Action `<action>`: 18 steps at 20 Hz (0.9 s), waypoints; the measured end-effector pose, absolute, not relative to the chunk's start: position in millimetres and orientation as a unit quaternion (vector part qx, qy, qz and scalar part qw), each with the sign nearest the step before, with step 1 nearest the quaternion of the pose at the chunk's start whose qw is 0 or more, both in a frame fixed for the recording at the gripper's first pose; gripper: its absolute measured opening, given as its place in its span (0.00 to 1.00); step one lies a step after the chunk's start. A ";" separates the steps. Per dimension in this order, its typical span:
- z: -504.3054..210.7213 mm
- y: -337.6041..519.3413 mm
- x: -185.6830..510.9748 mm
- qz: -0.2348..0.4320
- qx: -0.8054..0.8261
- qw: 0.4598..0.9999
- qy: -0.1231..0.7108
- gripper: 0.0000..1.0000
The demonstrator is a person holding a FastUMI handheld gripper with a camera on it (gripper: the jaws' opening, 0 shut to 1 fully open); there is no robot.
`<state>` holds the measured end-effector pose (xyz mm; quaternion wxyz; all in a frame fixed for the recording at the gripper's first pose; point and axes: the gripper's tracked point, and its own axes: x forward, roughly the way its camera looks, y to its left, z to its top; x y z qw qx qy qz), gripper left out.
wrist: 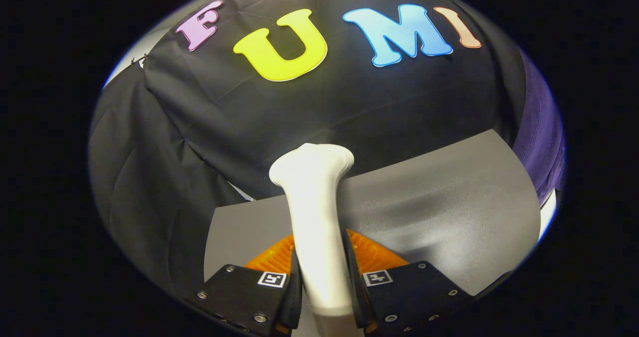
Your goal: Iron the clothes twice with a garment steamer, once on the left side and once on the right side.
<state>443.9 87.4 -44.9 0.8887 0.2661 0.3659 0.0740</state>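
Observation:
A white garment steamer stands upright between my fingers, its handle pressed from both sides and its flared head rising beyond them. My gripper is shut on that handle. A purple garment hangs at the far right, beside the booth's black cloth wall and well off to the right of the steamer's head. The steamer's head points toward the black wall, apart from the garment. The steamer's lower end is hidden below my fingers.
A grey tabletop spreads under and ahead of the fingers, ending at the black cloth wall. More black cloth drapes down on the left.

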 end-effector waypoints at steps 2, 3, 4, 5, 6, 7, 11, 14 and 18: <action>-43.7 85.6 443.1 0.064 0.241 0.900 0.359 0.40; -41.6 83.6 442.7 0.058 0.228 0.905 0.354 0.39; -41.0 81.1 443.4 0.052 0.215 0.910 0.350 0.39; -38.1 78.7 444.5 0.046 0.203 0.915 0.345 0.39; -32.2 77.9 445.9 0.046 0.196 0.921 0.334 0.39; -24.9 77.3 447.5 0.050 0.193 0.926 0.320 0.39; 8.6 66.1 435.0 0.034 0.191 0.948 0.251 0.39; 39.7 69.6 401.8 0.031 0.159 0.969 0.187 0.39; 81.9 52.5 371.4 0.020 0.145 0.984 0.104 0.39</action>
